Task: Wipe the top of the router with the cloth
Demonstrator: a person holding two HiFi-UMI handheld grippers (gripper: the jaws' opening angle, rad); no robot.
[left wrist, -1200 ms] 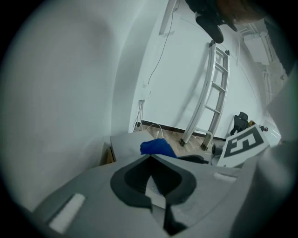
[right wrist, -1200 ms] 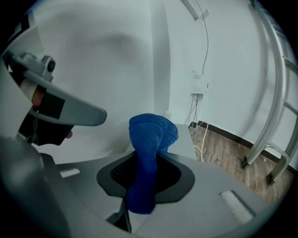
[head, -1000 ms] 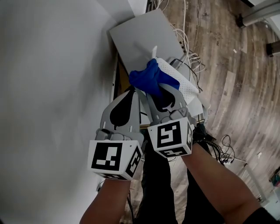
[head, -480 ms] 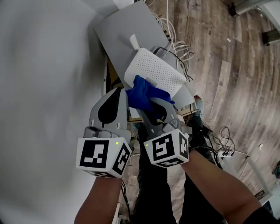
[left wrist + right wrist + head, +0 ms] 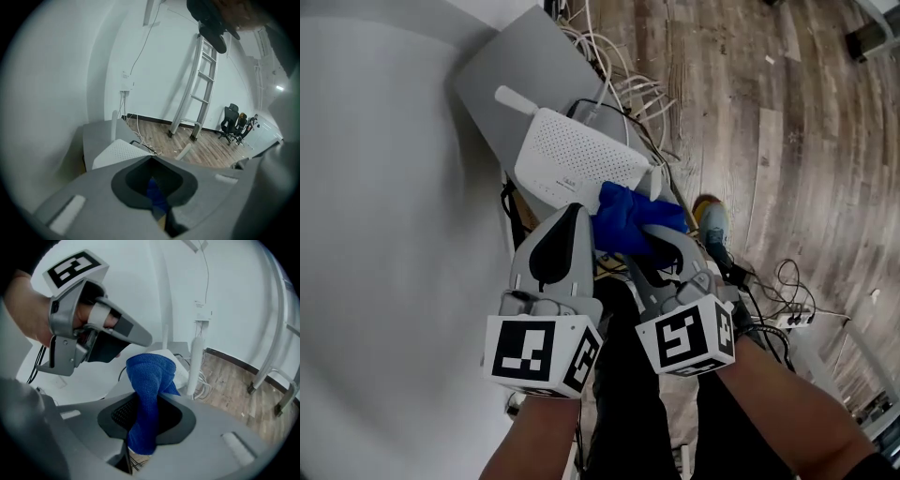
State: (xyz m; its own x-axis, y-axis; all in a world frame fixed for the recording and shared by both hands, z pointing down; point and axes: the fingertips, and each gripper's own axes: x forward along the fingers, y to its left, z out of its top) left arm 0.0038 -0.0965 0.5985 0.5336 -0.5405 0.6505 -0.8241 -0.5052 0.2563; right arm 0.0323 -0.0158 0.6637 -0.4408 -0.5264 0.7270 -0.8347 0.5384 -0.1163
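— Right gripper [image 5: 661, 239] first, in the head view: what is it doing?
— Its jaws are clamped on the blue cloth [image 5: 636, 217]. The cloth is bunched over the near edge of the white router [image 5: 572, 157], at the router's 5 o'clock. The left gripper [image 5: 570, 216] sits just beside the cloth at its 9 o'clock, jaws together. The router lies on a grey slab [image 5: 502, 66] toward the frame's 11 o'clock. Cables [image 5: 619, 84] trail off at 1 o'clock above the wood floor [image 5: 787, 141].
— And the left gripper view?
— The left gripper [image 5: 152, 159] is closed on nothing. A blue sliver of cloth [image 5: 154, 194] shows through the slit, and I take it to lie beyond the jaws. The router [image 5: 119, 151] is at 10 o'clock with 1 antenna [image 5: 114, 124] upright behind it, and a ladder [image 5: 201, 89] stands at 1 o'clock.
— The right gripper view?
— The right gripper [image 5: 147, 404] pinches the cloth [image 5: 150, 376], which rises out of the jaws as 1 thick fold. The left gripper [image 5: 98, 329] is at 10 o'clock and a white antenna [image 5: 197, 364] at 1 o'clock.
— How should the wipe go?
— My judgement: most of the perforated top looks uncovered. Press the fold flat and sweep toward 11 o'clock in overlapping passes. Keep it light, so the router neither slides on the slab nor tugs its cables. The left gripper could steady the near edge.
— Any writing?
— There is 1 small mark near the router's front edge, too small to read. The marker cubes [image 5: 542, 349] carry only black-and-white squares.
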